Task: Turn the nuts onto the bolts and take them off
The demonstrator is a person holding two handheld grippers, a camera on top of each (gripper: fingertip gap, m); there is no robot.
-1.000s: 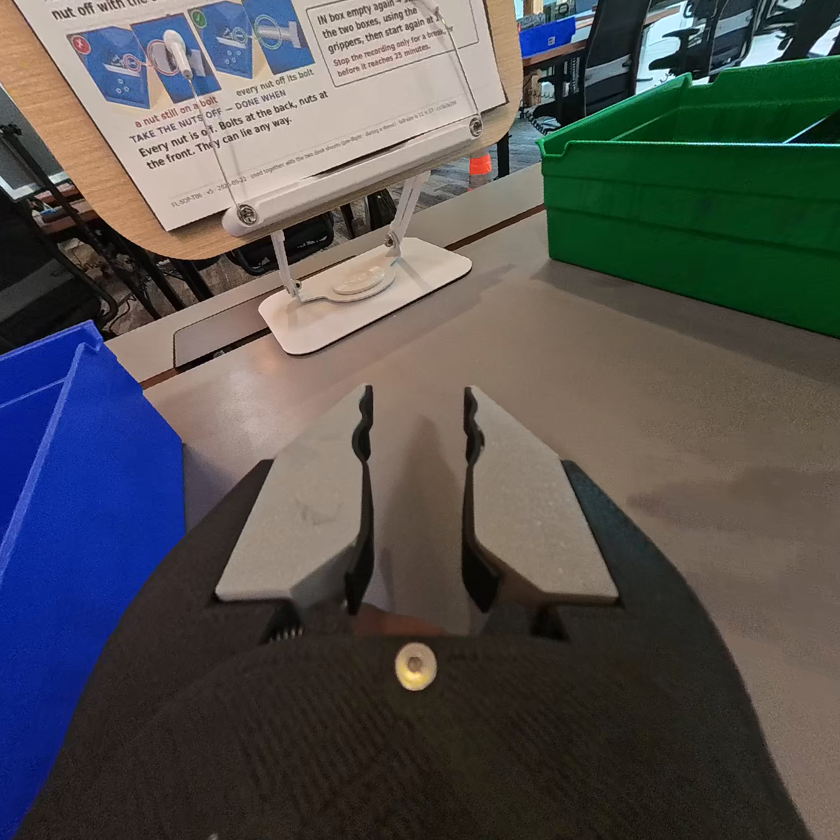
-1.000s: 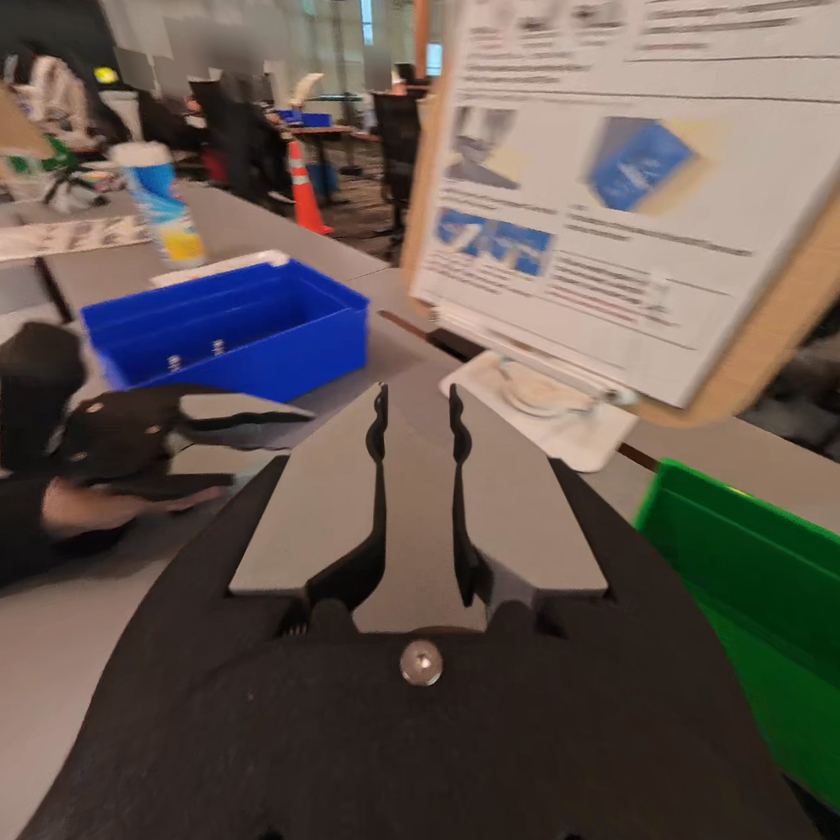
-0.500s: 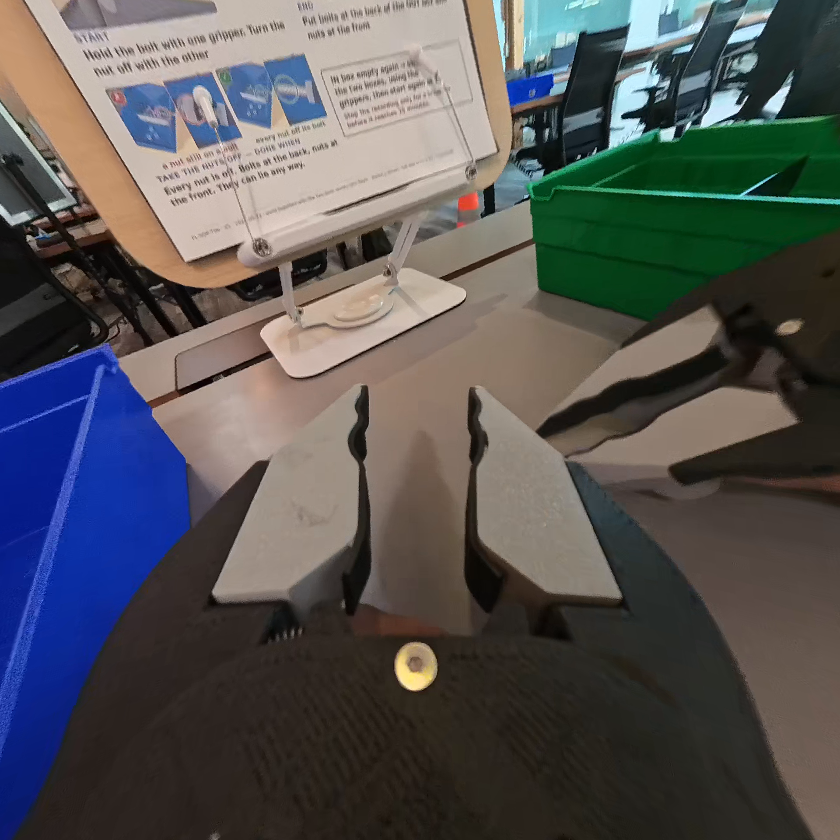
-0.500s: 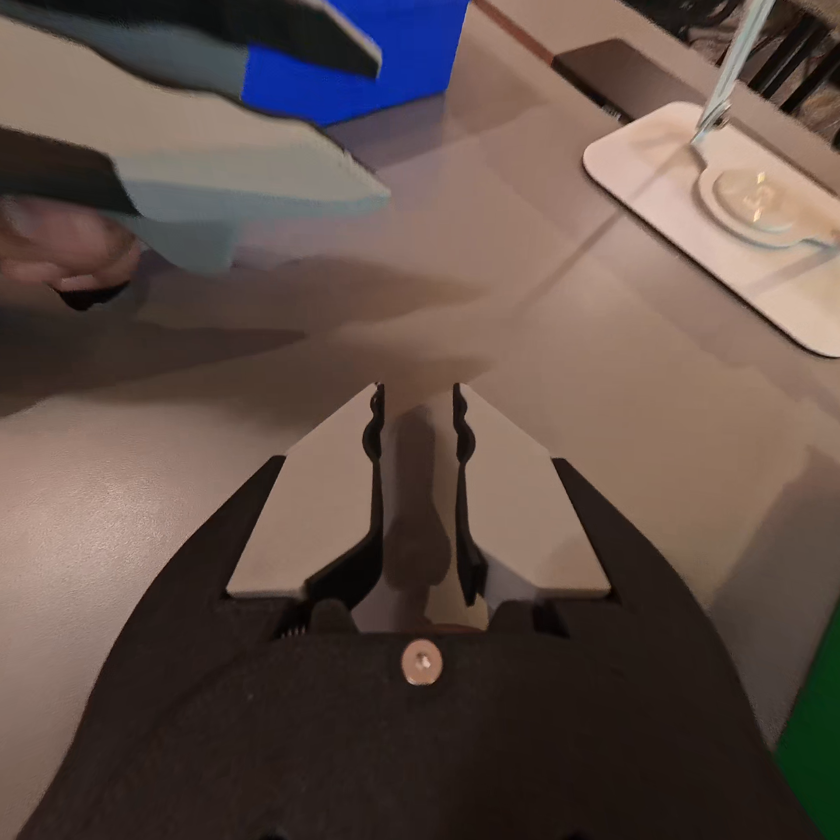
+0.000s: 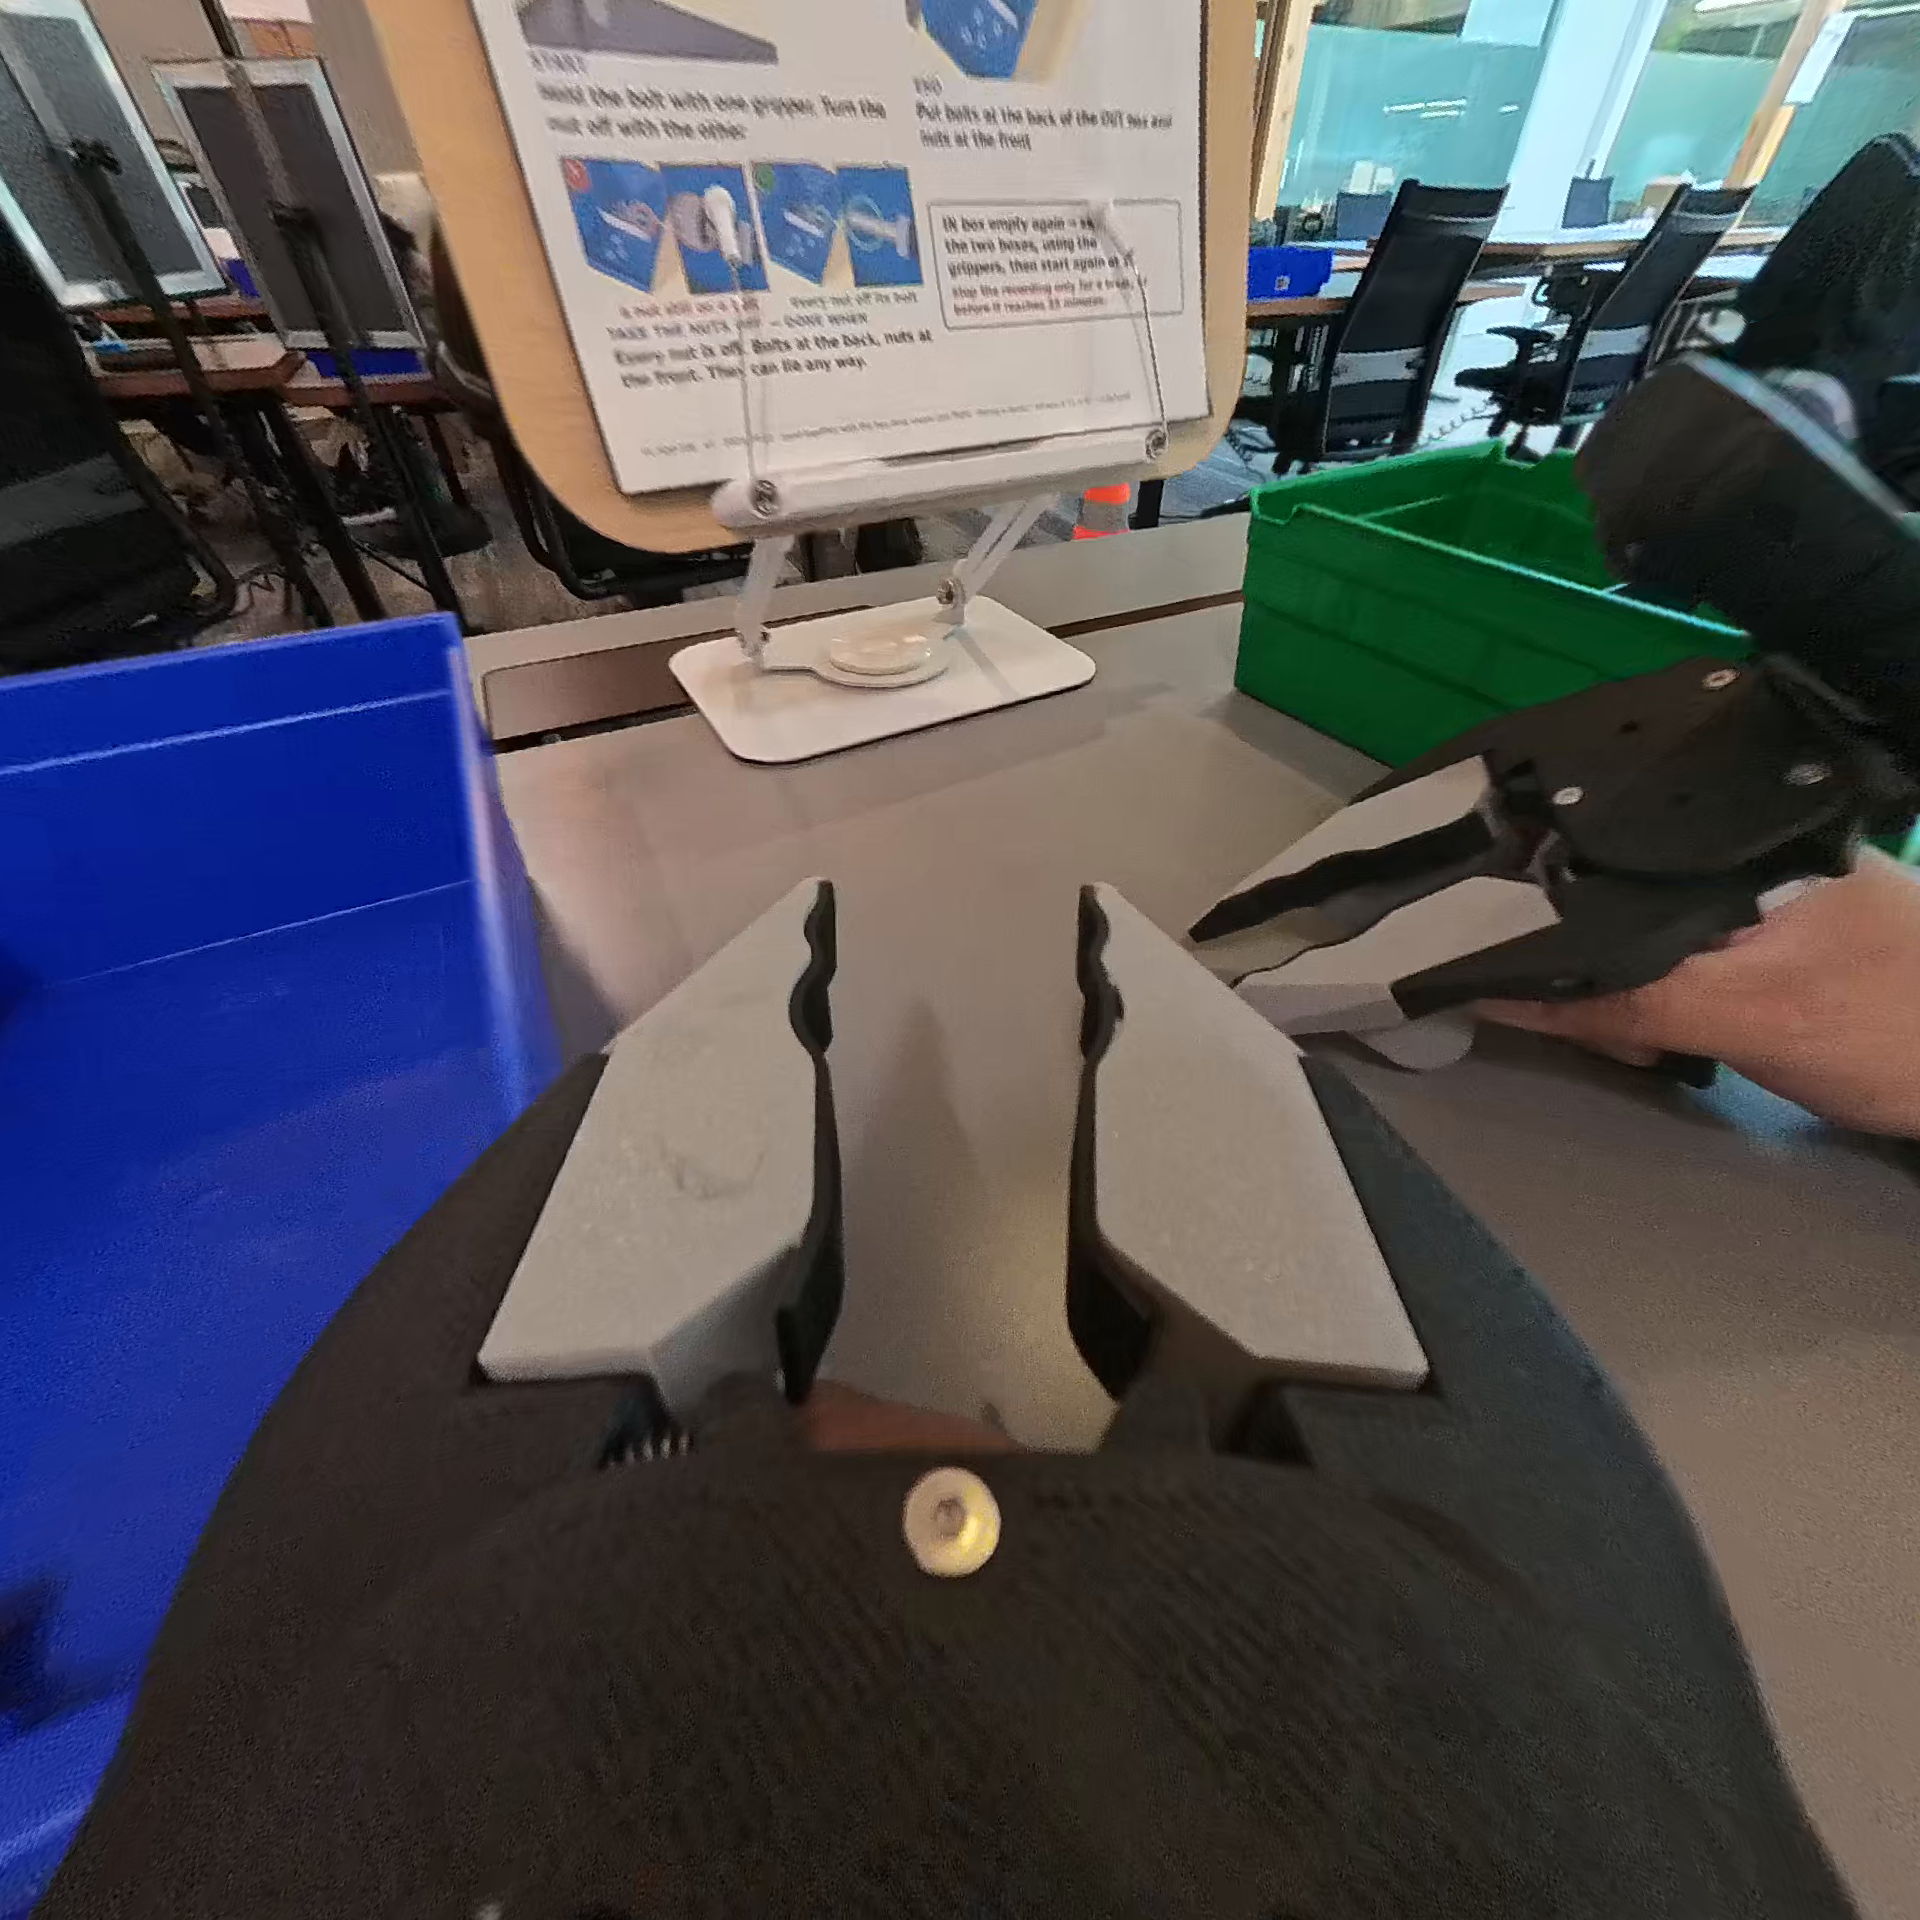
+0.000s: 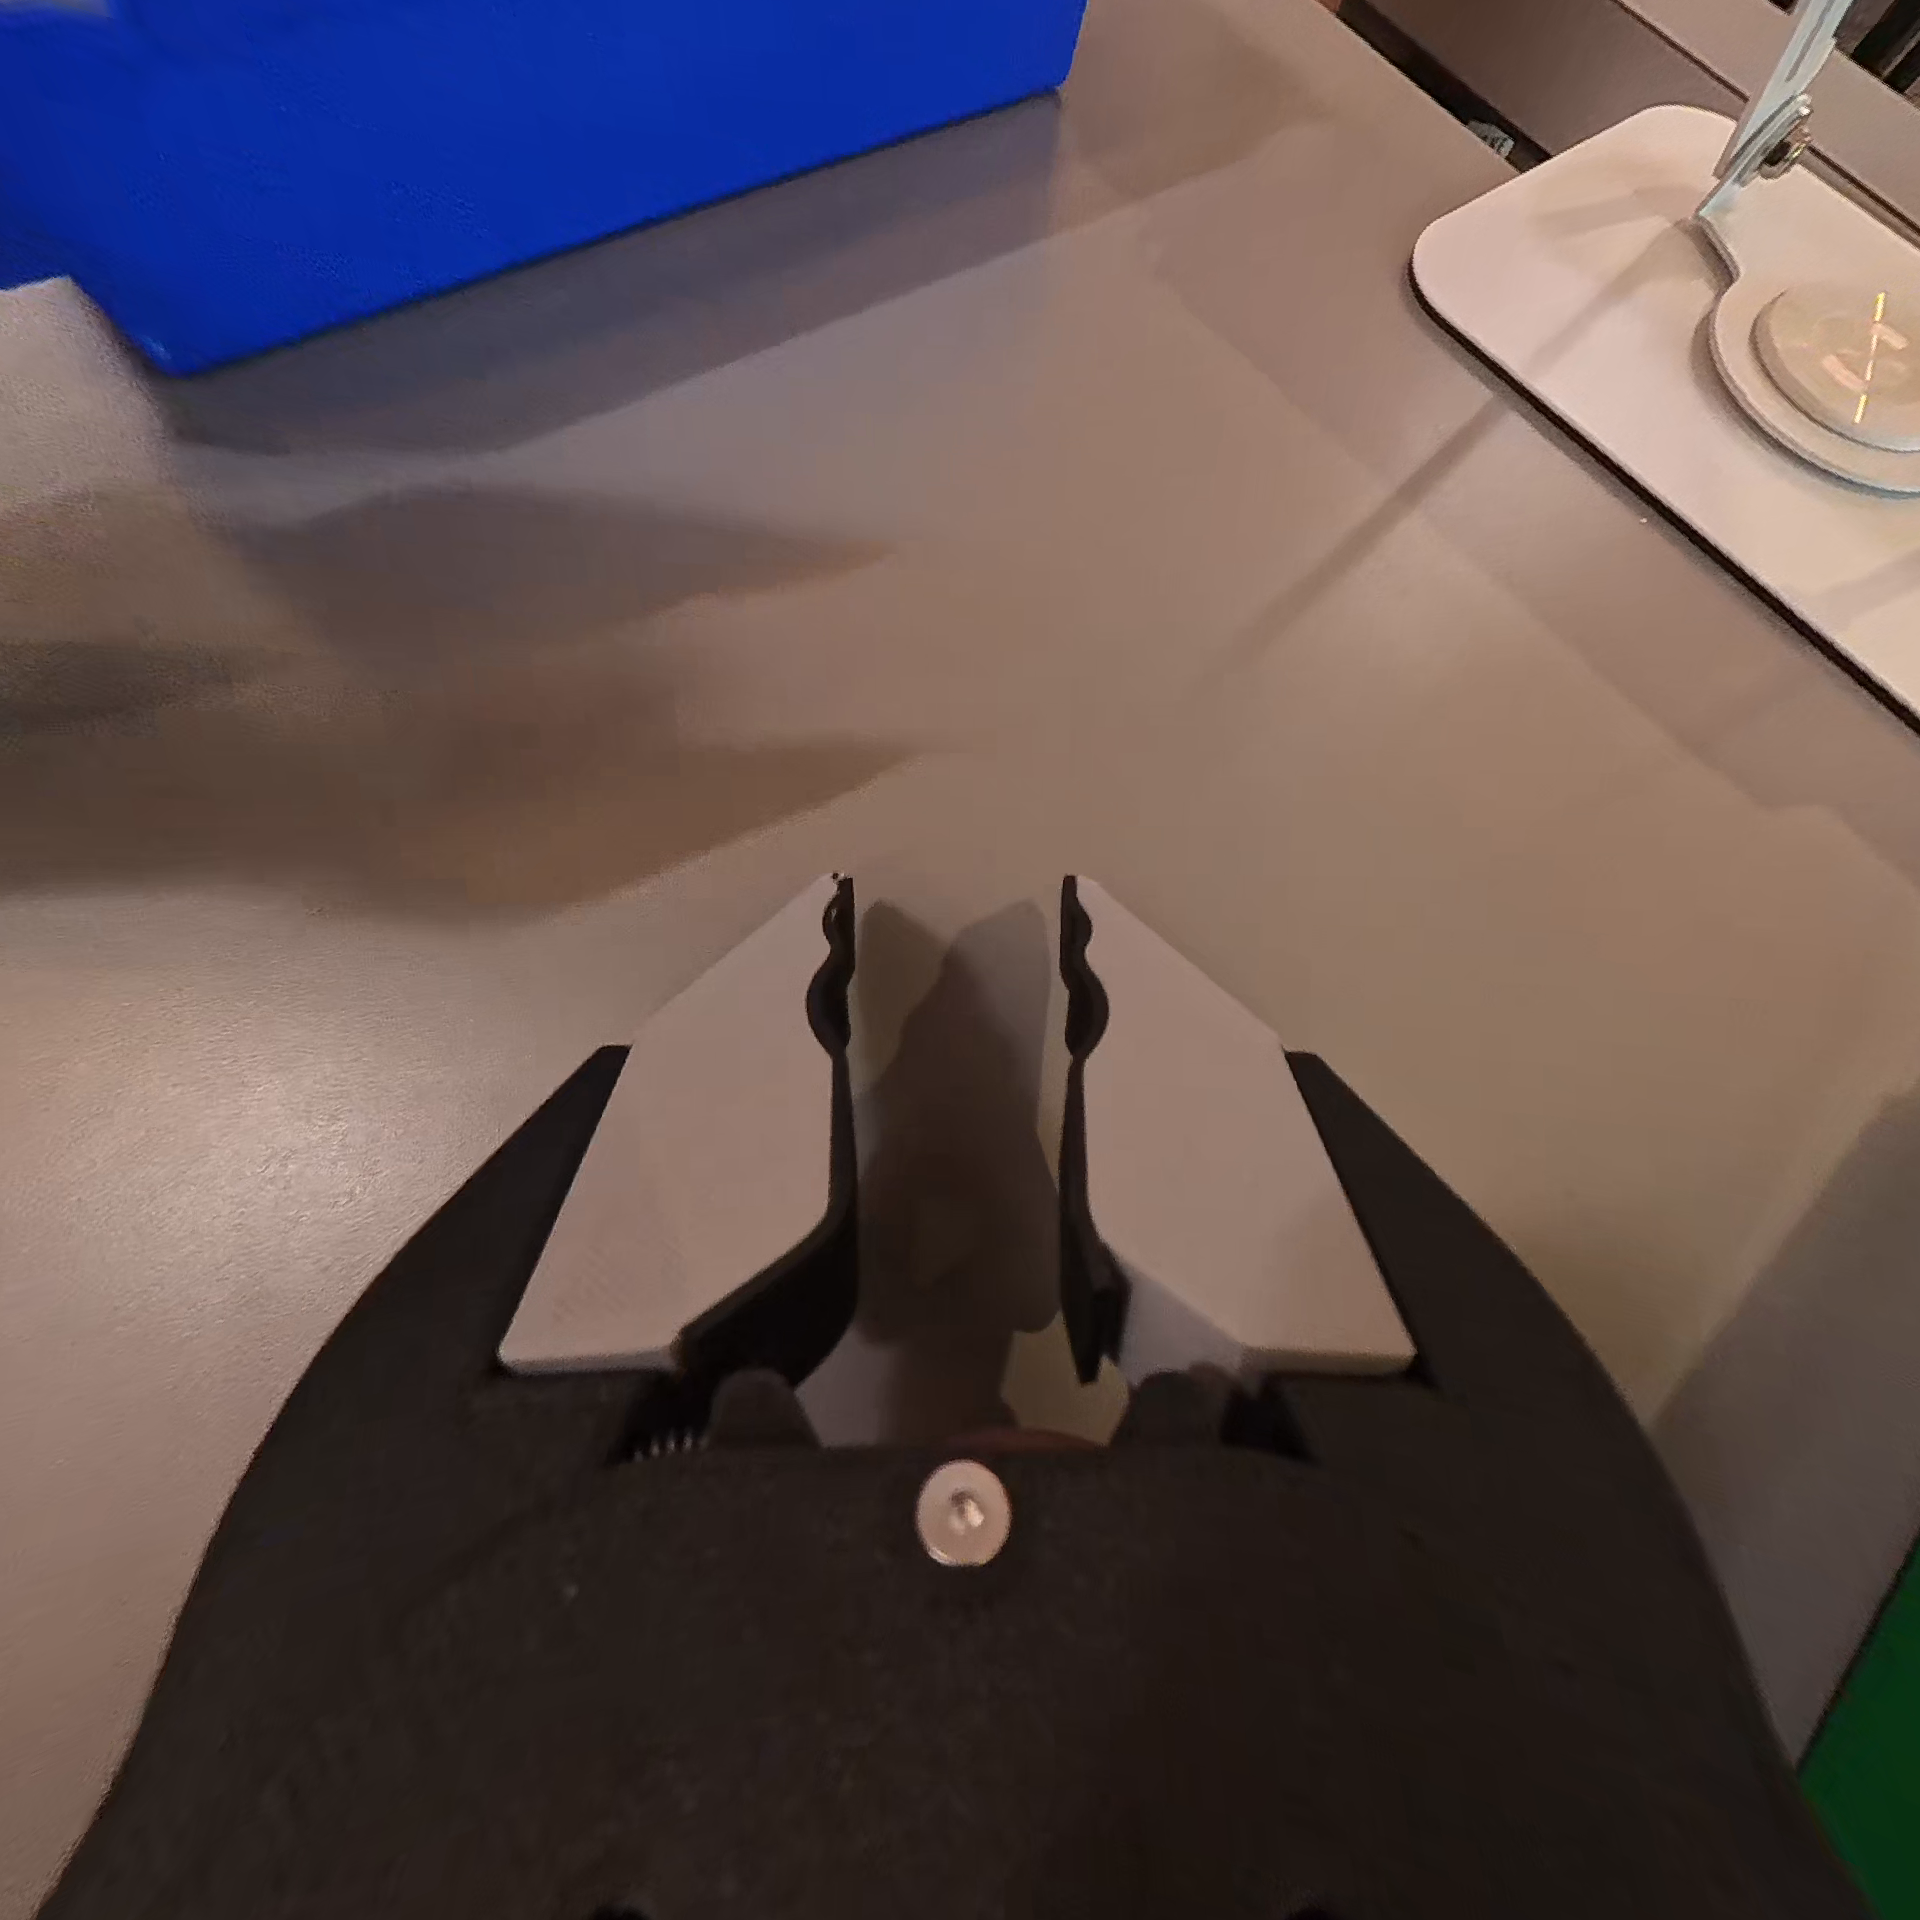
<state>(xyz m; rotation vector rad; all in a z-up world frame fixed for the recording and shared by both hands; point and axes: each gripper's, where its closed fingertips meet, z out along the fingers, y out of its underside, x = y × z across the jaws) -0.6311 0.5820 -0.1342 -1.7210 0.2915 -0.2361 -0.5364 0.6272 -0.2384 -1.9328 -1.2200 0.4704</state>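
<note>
Two bins flank our counter [image 5: 1039, 831]: blue bin [image 5: 239, 935] left, green bin [image 5: 1403, 613] right. Our left gripper [image 5: 951, 904] and right gripper [image 6: 951, 894] both gape empty. No nuts or bolts show; we judge nothing started.

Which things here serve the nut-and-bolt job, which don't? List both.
For the job: left gripper, right gripper, both open and empty; blue bin; green bin.
Just there: instruction sheet, white stand, office chairs.
</note>
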